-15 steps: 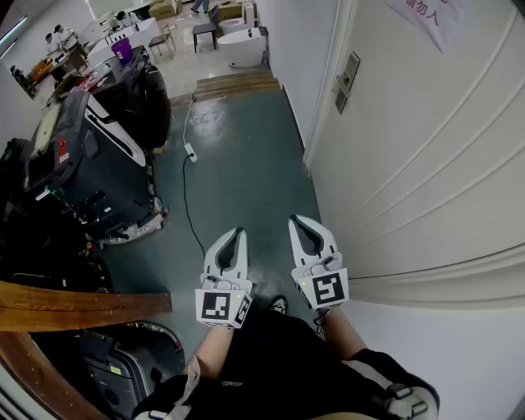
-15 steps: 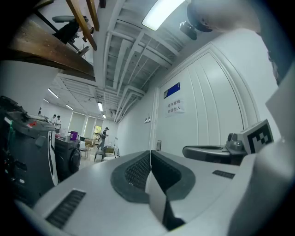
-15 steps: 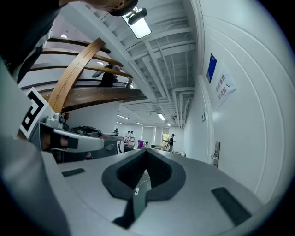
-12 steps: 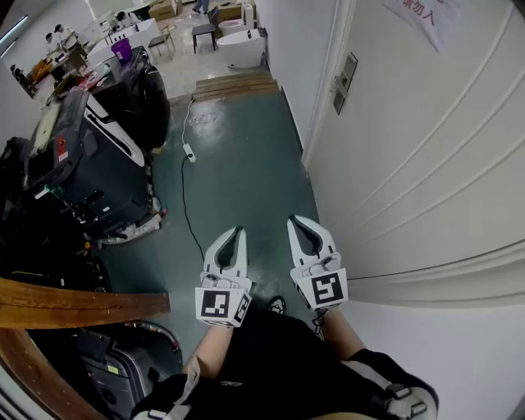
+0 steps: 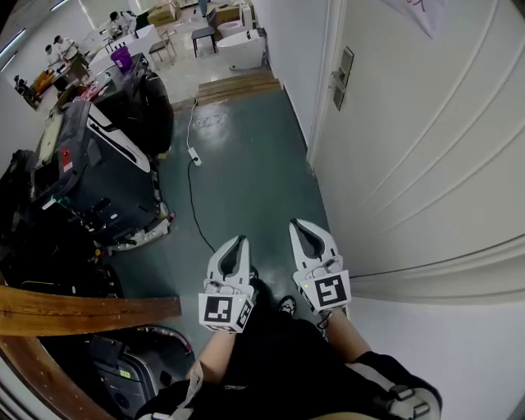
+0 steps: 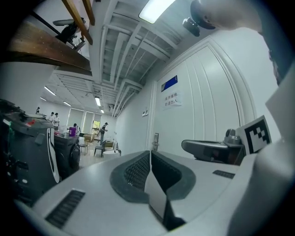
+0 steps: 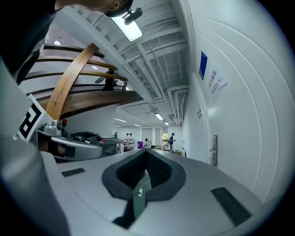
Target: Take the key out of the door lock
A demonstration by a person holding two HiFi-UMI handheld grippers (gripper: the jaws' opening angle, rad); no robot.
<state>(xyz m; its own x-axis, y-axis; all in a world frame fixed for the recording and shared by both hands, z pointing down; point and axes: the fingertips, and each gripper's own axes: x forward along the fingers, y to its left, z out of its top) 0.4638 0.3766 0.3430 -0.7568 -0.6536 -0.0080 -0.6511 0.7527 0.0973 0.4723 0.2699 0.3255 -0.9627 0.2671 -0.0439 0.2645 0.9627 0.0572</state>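
From the head view, both claws are held level and side by side over the green floor [image 5: 246, 164], close in front of the person's dark-clothed body. The left claw [image 5: 242, 239] and the right claw [image 5: 297, 221] each have their tips pressed together with nothing between them. The right one is just beside the bottom of the white door [image 5: 426, 148].

The door lock [image 5: 343, 78] is a small metal plate near the door's edge, well ahead of both claws and apart from them. Whether the key sits in it is too small to tell in this view.

The left gripper view shows the left claw [image 6: 150, 152] fully closed and empty. It also shows things the head view cuts off or misses: a blue sign [image 6: 169, 83] and a paper notice [image 6: 171, 99] high on the door, the lock plate seen edge-on at mid height, and the ceiling light [image 6: 156, 8]. The other gripper's marker cube [image 6: 256, 133] sits at the right edge.

The right gripper view shows the right claw [image 7: 146, 151] closed at its tips. Through the hollow behind the tips, a white power strip [image 7: 139, 191] on its cable lies on the floor. The lock is a narrow strip on the door to the right, and no key can be made out there. Only this view shows the curved wooden beams [image 7: 69, 78] overhead.

Only the head view shows the dark machine [image 5: 90, 180] at the left and the purple bucket [image 5: 121, 56] far back.
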